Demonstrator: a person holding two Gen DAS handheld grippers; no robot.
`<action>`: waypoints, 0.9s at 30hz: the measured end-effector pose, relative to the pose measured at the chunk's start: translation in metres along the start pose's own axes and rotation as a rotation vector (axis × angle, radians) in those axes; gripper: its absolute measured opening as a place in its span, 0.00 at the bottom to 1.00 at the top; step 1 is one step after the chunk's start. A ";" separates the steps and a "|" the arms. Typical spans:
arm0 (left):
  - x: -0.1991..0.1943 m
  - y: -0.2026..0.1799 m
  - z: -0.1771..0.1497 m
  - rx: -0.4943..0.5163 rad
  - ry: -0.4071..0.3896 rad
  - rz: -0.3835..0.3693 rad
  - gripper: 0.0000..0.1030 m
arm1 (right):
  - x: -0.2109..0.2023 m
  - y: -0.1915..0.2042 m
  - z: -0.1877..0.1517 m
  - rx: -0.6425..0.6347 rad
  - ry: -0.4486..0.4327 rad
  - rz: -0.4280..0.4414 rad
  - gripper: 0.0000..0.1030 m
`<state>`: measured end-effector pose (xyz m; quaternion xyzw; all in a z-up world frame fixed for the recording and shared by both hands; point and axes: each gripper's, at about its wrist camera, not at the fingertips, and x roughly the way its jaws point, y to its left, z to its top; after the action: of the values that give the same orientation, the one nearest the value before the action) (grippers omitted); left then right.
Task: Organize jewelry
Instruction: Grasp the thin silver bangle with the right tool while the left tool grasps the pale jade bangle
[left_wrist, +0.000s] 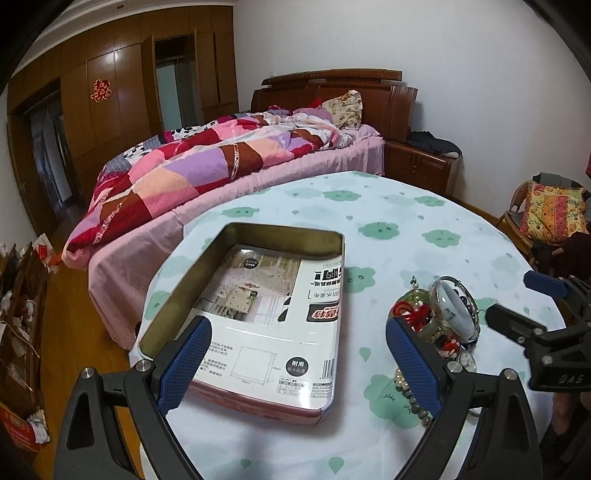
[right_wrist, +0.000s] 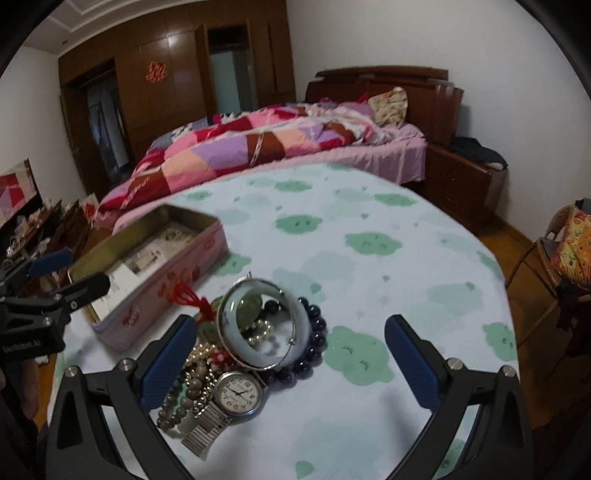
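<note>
From the left wrist view, the left gripper (left_wrist: 299, 360) hangs over the open tin box (left_wrist: 255, 317), its blue fingers (left_wrist: 186, 363) spread wide and holding nothing. The box sits on the cloud-print desk (left_wrist: 406, 229), a printed card lying flat inside it. Just right of the box lies the jewelry pile (left_wrist: 439, 321), and the right gripper (left_wrist: 517, 302) reaches in from the right edge, also spread.

From the right wrist view, the right gripper (right_wrist: 290, 363) stands wide open above the pile, empty. A pale bangle (right_wrist: 264, 325) rests atop dark beads (right_wrist: 314, 332), with a wristwatch (right_wrist: 238, 393) nearest the camera and green bead strands (right_wrist: 184, 395) beside the left finger. The box (right_wrist: 155, 266) lies to the left, the left gripper (right_wrist: 66, 273) over it.
</note>
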<state>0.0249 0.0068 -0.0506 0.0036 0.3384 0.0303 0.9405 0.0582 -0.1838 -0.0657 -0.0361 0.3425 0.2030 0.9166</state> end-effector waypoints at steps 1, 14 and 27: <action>0.000 -0.001 0.000 0.002 -0.001 -0.002 0.93 | 0.003 0.000 0.000 -0.004 0.009 0.003 1.00; 0.005 -0.005 0.001 0.012 -0.006 -0.011 0.93 | 0.054 0.006 0.004 -0.048 0.178 0.068 0.98; 0.006 -0.016 0.003 0.041 -0.009 -0.057 0.93 | 0.041 0.009 0.002 -0.052 0.143 0.126 0.61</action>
<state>0.0320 -0.0091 -0.0529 0.0133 0.3345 -0.0033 0.9423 0.0839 -0.1612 -0.0893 -0.0529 0.4034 0.2659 0.8739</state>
